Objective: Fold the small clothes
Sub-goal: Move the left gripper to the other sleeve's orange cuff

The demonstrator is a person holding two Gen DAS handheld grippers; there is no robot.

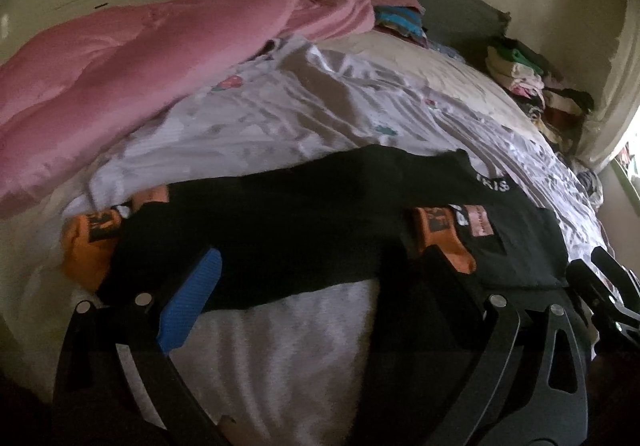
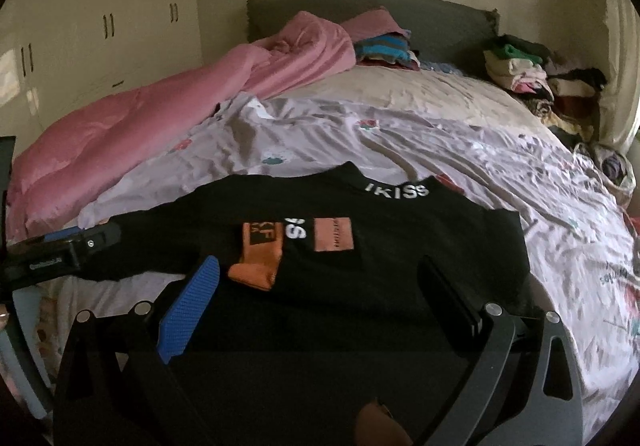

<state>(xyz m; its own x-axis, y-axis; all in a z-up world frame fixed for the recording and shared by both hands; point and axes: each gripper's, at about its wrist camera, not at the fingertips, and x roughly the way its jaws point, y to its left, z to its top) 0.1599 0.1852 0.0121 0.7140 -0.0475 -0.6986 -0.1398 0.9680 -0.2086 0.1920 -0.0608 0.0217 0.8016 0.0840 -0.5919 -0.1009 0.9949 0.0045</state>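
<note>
A black long-sleeved top (image 2: 360,246) lies flat on the bed, collar lettering facing the far side, with an orange patch (image 2: 333,234) on its chest. One orange cuff (image 2: 258,254) is folded onto the chest; the other orange cuff (image 1: 90,242) lies out at the left end of the sleeve. My left gripper (image 1: 320,282) hovers over the sleeve and lower hem, jaws wide apart, nothing pinched. My right gripper (image 2: 320,294) stands open over the top's lower body. Each gripper shows at the edge of the other's view: the right gripper (image 1: 604,286) and the left gripper (image 2: 68,250).
A pink duvet (image 2: 160,114) is bunched along the bed's left side. Folded clothes (image 2: 384,50) sit by the grey headboard (image 2: 440,22), and a loose pile (image 2: 536,82) fills the far right corner. Floral sheet (image 2: 400,142) beyond the top; wardrobe doors (image 2: 108,26) at the left.
</note>
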